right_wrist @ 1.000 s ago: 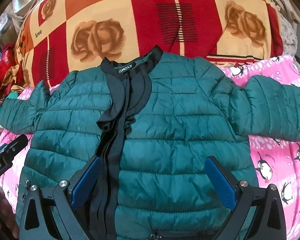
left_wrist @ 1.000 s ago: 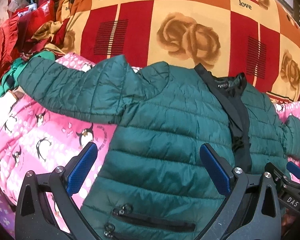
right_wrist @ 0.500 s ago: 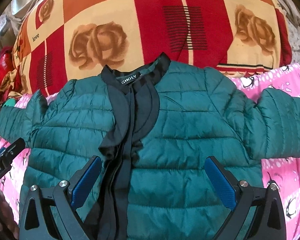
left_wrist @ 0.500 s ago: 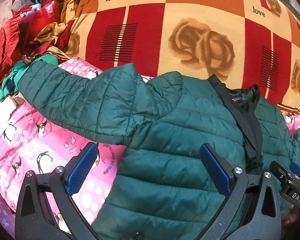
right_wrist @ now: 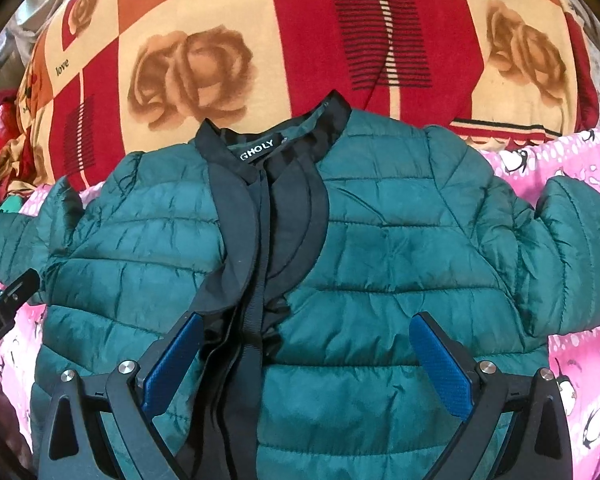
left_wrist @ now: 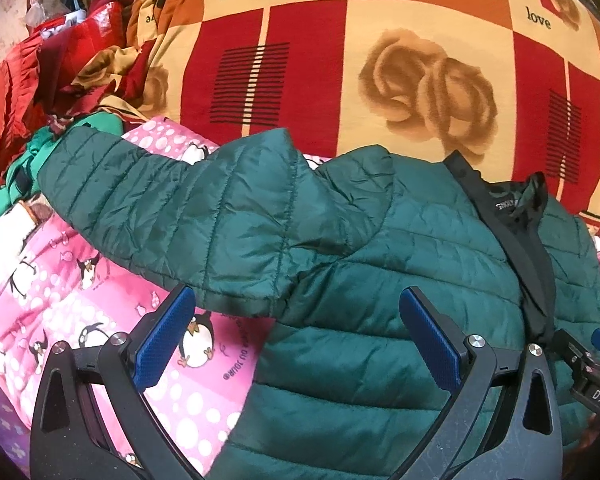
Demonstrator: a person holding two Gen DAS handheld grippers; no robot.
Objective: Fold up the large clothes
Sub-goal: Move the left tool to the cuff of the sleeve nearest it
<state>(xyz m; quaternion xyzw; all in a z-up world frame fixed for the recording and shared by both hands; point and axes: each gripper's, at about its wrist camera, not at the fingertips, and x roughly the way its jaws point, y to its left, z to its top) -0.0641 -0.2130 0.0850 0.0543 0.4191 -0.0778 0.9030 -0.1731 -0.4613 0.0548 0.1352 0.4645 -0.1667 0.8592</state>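
With the green jacket (right_wrist: 380,264) spread flat, folding looks barely begun: both the left tongs (left_wrist: 296,336) and right tongs (right_wrist: 306,360) hover wide open, empty, and next should grip a sleeve (left_wrist: 172,216).

Left gripper (left_wrist: 296,332) low in frame, blue pads (left_wrist: 162,340) spread wide, gripping nothing. Right gripper (right_wrist: 306,360) likewise low centre, jaws wide apart, pads (right_wrist: 440,364) bare.
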